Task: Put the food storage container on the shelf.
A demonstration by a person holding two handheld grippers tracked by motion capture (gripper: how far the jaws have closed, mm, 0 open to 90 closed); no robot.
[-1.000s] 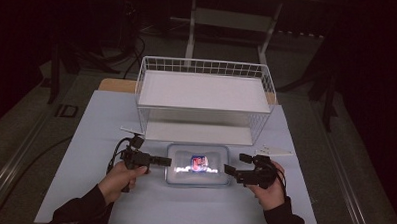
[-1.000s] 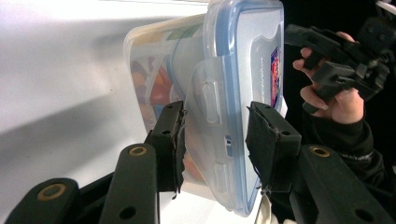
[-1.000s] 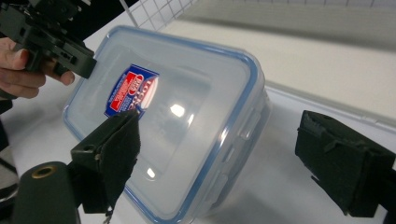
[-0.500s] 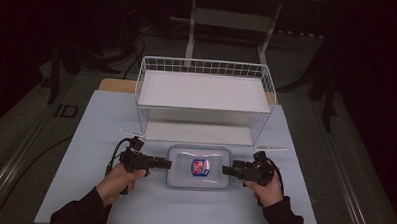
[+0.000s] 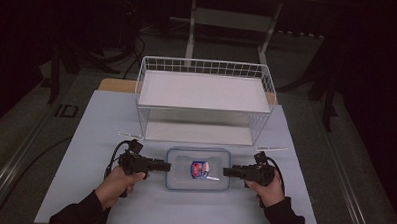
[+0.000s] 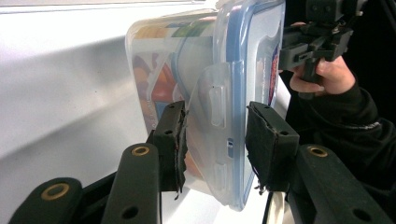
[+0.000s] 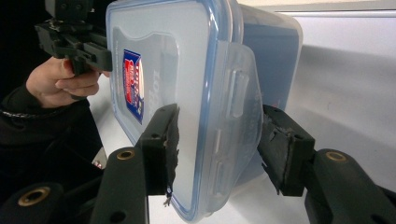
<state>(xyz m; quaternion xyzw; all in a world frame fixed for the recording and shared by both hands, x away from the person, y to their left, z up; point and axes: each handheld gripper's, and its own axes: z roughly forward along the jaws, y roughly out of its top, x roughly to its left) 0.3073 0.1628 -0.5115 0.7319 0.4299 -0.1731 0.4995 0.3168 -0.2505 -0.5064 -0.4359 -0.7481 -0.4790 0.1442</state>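
The left tongs (image 5: 165,166) are clamping the left end of a clear rectangular plastic food container with a blue-rimmed snap lid (image 5: 198,168); in the left gripper view the pads (image 6: 172,142) are pressing on the latch flap at that end (image 6: 215,116). The right tongs (image 5: 227,171) are standing at the container's right end with their jaws half closed and just closing further; in the right gripper view the right-end flap (image 7: 238,112) is sitting between the pads (image 7: 166,140) with a gap on either side, so they are not yet gripping. Both tongs are lying level, pointing toward each other. The container is resting flat near the front edge of the pale blue surface (image 5: 85,138), midway between its left and right edges, with a red-and-blue label (image 5: 200,168) showing on the lid. Behind it, toward the surface's back edge, a white wire basket rack with a white shelf (image 5: 205,89) is standing, well apart from the hands.
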